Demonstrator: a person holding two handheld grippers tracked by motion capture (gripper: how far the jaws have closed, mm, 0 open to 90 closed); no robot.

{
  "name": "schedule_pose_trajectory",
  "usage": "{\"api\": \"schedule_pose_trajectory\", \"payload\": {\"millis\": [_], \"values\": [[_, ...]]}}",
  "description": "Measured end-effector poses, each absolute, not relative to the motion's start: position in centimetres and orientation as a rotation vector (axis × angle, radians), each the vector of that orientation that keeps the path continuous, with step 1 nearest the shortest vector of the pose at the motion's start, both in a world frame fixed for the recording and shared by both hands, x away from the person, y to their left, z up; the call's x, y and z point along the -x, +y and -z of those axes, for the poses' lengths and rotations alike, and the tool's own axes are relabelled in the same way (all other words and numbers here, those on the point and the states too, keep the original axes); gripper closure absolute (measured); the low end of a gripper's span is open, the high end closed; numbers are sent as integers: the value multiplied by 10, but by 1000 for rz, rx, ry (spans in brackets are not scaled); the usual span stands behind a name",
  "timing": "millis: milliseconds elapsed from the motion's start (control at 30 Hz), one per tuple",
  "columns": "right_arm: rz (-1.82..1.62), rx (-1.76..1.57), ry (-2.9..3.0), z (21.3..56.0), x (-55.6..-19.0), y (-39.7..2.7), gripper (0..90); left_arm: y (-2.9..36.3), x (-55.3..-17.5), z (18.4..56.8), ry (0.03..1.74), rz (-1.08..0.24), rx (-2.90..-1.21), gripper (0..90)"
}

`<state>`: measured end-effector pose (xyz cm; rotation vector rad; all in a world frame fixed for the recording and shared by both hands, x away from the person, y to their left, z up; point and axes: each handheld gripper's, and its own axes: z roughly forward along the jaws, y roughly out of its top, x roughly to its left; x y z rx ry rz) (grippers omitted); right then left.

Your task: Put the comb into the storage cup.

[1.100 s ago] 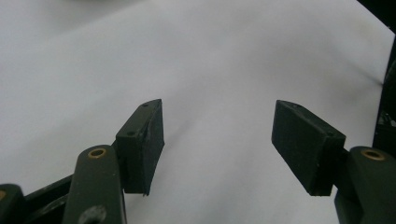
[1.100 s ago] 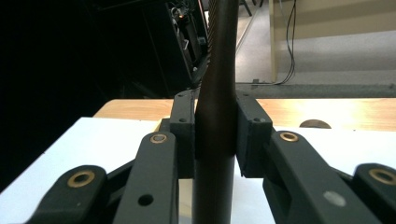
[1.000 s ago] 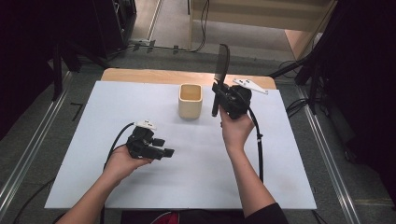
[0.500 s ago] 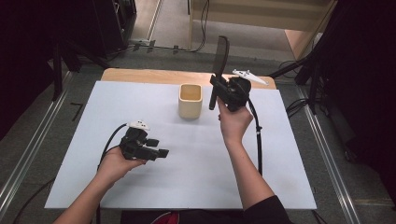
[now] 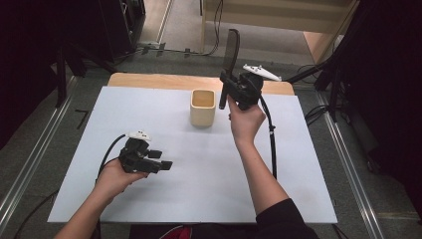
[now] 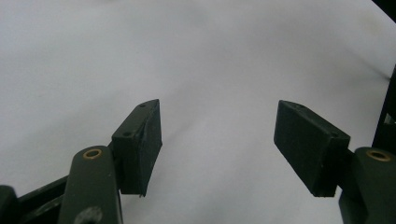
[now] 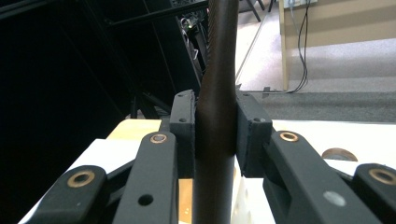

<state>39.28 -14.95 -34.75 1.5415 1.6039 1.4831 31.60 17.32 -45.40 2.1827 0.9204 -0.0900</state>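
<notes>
High view: right gripper (image 5: 225, 89) clamped on dark comb (image 5: 232, 47) upright beside beige cup (image 5: 202, 107), left gripper (image 5: 161, 159) open, empty; mid-carry, next needs lowering comb into cup.

Matt black plastic, dull brown handle, pale sheet over wood.

The right gripper (image 7: 215, 135) is showing matt black plastic links with brassy metal rivets, and its rubbery, faintly grainy pads (image 7: 249, 133) are pressing on a dark brown tool (image 5: 230, 59) that is looking smooth and satin at the handle, finely ribbed toward 12 o'clock. The left gripper (image 6: 217, 140) is wearing the same matt black finish, its pads (image 6: 142, 144) dull and slightly rough at the edges. The cup (image 5: 203, 107) is looking like pale, unglazed wood or card, matt. The sheet (image 5: 298, 164) is reading as smooth matt white, and light wood (image 5: 164, 80) is showing along its 12 o'clock edge.
</notes>
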Motion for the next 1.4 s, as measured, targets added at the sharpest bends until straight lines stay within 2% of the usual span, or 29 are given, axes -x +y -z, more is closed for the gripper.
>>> {"api": "schedule_pose_trajectory", "payload": {"millis": [567, 1400], "values": [[-1485, -1528, 1596, 342, -414, -133, 702, 177, -312, 457, 901, 87, -2210, 336], [-1441, -1511, 1592, 361, -440, -105, 701, 187, -312, 456, 898, 82, -2202, 336]]}}
